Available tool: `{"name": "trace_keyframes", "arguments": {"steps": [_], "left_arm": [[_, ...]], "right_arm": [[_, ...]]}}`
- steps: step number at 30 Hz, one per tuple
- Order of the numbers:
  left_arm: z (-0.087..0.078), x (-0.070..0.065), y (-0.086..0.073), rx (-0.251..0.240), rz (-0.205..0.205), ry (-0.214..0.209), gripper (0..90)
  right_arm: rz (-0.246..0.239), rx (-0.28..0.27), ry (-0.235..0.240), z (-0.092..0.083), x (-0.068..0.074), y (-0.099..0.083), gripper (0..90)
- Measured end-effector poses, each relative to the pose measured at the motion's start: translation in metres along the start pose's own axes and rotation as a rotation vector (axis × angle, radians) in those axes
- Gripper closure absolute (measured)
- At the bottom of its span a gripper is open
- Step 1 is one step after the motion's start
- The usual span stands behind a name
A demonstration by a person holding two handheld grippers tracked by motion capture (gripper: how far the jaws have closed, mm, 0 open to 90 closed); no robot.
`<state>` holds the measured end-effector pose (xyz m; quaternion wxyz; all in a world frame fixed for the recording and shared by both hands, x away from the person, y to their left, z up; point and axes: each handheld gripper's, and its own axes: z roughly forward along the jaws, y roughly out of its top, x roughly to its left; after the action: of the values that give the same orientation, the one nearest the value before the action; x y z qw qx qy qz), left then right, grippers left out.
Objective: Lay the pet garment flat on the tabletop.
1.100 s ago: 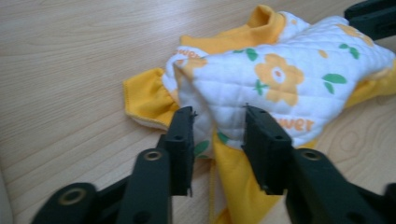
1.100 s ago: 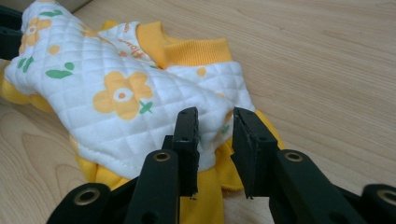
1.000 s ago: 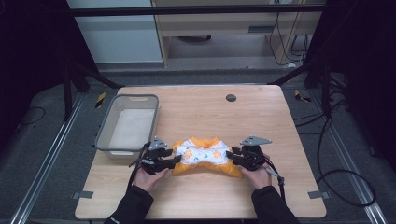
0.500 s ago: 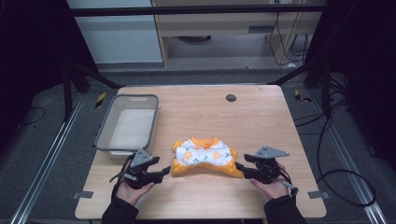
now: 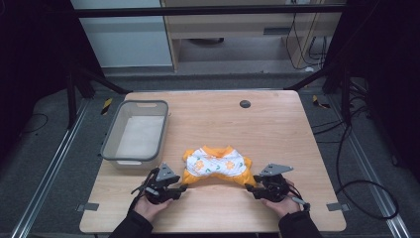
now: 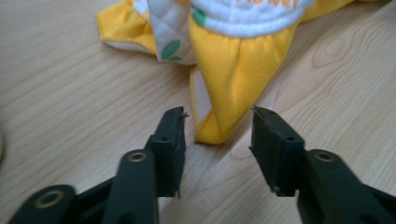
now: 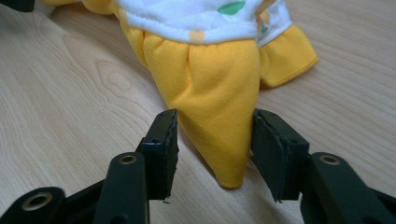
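From above we see the yellow and white garment [image 5: 215, 166] lying near the table's [image 5: 277, 129] near edge, right of the grey basket [image 5: 136, 134]. Our left gripper [image 6: 217, 126] and right gripper [image 7: 212, 128] have both just been closing; up close, each straddles a yellow corner, pads not yet pressing.

Materials and finishes at the table.
Soft matt garment [image 6: 233, 70], yellow knit with quilted white panel, between matt black plastic jaws of left hand-held gripper [image 6: 217, 128]; smooth pale wood-grain table [image 6: 70, 102] beneath; grey plastic basket [image 5: 134, 134] beyond.
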<state>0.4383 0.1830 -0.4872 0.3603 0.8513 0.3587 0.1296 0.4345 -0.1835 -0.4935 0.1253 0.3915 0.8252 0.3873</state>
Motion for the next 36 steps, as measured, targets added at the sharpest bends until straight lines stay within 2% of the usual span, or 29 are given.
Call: {"name": "trace_keyframes", "arguments": {"steps": [1,3,5,7,8,11,14,17,18,19,22,24,25,26,27,28,30,31,33,36], "left_arm": [[0.000,0.000,0.000,0.000,0.000,0.000,57.9],[0.003,0.000,0.000,0.014,0.010,-0.001,61.1],[0.003,-0.002,0.000,0.011,0.029,0.016,73.1],[0.002,-0.001,0.001,0.011,0.022,0.002,81.0],[0.002,-0.001,0.002,0.011,0.019,-0.008,85.8],[-0.004,-0.002,0.004,-0.001,0.013,-0.028,86.9],[-0.017,-0.001,0.009,-0.055,-0.003,-0.050,87.0],[-0.039,-0.002,0.013,-0.115,-0.017,-0.085,87.1],[-0.045,-0.003,0.014,-0.123,-0.016,-0.097,87.1],[-0.053,-0.005,0.014,-0.136,-0.015,-0.111,87.1],[-0.069,-0.011,0.012,-0.142,-0.016,-0.154,87.1],[-0.072,-0.014,0.008,-0.124,-0.030,-0.179,87.1],[-0.072,-0.014,0.005,-0.102,-0.035,-0.180,87.0],[-0.069,-0.015,0.001,-0.078,-0.047,-0.176,86.7],[-0.066,-0.014,-0.003,-0.056,-0.049,-0.171,86.7],[-0.054,-0.013,-0.010,-0.006,-0.061,-0.160,86.3],[-0.048,-0.013,-0.013,0.013,-0.068,-0.156,85.9],[-0.040,-0.012,-0.015,0.030,-0.063,-0.139,80.5],[-0.032,-0.012,-0.016,0.059,-0.050,-0.126,79.2],[-0.029,-0.013,-0.017,0.048,-0.035,-0.099,69.8]], "right_arm": [[0.000,0.000,0.000,0.000,0.000,0.000,51.9],[-0.003,0.013,0.004,0.002,0.001,0.000,57.6],[-0.005,0.015,0.000,0.003,0.001,0.002,66.8],[-0.004,0.013,0.007,0.002,0.000,0.003,76.5],[-0.002,0.015,0.016,-0.001,0.000,0.005,84.2],[-0.006,-0.001,0.035,-0.007,0.000,0.008,86.3],[-0.004,-0.018,0.046,-0.012,0.001,0.011,86.5],[0.003,-0.070,0.072,-0.031,0.002,0.016,86.4],[0.009,-0.083,0.084,-0.035,0.003,0.018,86.4],[0.019,-0.108,0.113,-0.048,0.006,0.021,86.2],[0.024,-0.124,0.139,-0.058,0.009,0.022,86.1],[0.031,-0.123,0.171,-0.067,0.014,0.019,86.0],[0.028,-0.120,0.175,-0.069,0.015,0.016,85.7],[0.034,-0.086,0.169,-0.066,0.016,0.009,85.0],[0.034,-0.086,0.169,-0.066,0.016,0.009,85.0],[0.043,-0.037,0.153,-0.058,0.014,0.001,83.8],[0.044,-0.021,0.142,-0.055,0.013,-0.001,82.8],[0.037,0.008,0.098,-0.044,0.011,-0.006,78.4],[0.033,0.013,0.082,-0.041,0.011,-0.007,78.0],[0.024,0.037,0.054,-0.031,0.010,-0.010,74.0]]}}
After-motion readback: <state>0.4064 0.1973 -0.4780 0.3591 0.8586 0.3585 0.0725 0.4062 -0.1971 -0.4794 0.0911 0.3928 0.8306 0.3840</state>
